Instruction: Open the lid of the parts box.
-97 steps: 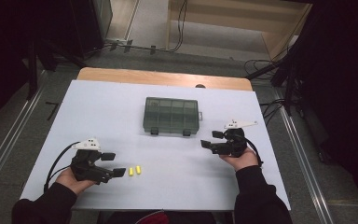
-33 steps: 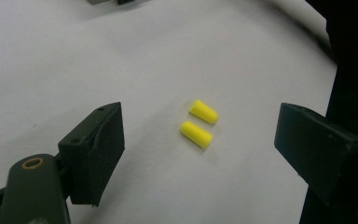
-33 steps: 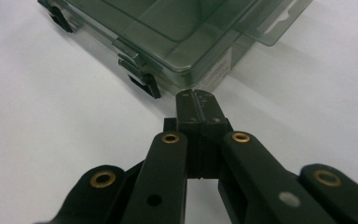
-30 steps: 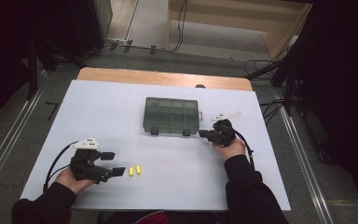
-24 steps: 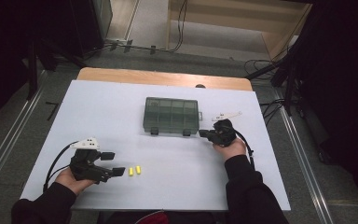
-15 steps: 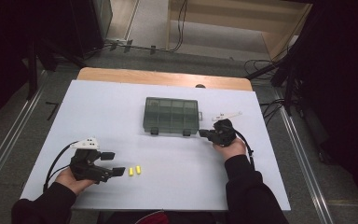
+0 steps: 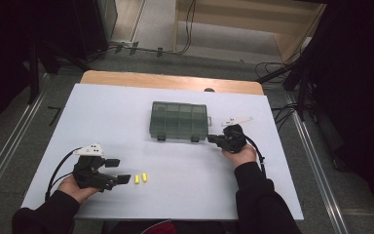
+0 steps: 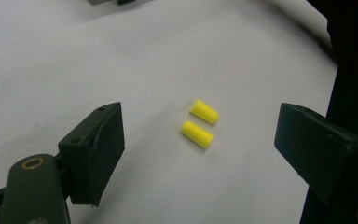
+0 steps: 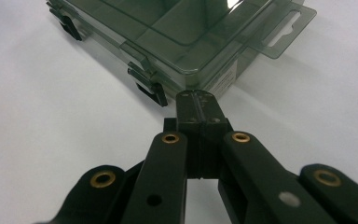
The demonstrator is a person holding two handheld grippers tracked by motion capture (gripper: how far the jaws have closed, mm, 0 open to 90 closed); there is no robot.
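At about 8 o'clock on the white surface (image 7: 185,195), the left gripper (image 7: 118,170) is held low with its jaws wide apart, aimed at two yellow earplugs (image 8: 200,123) lying side by side, just beyond the jaw tips and untouched. At 12 o'clock the dark compartment box (image 7: 179,120) sits with its lid closed. At 3 o'clock the right gripper (image 9: 199,103) is seen with jaws pressed together on nothing, its tip at the box's near corner beside a latch (image 9: 148,85). That latch is best lifted gently, so that the box is not slid. Open room is left all around; the near edge lies close to the forearms.
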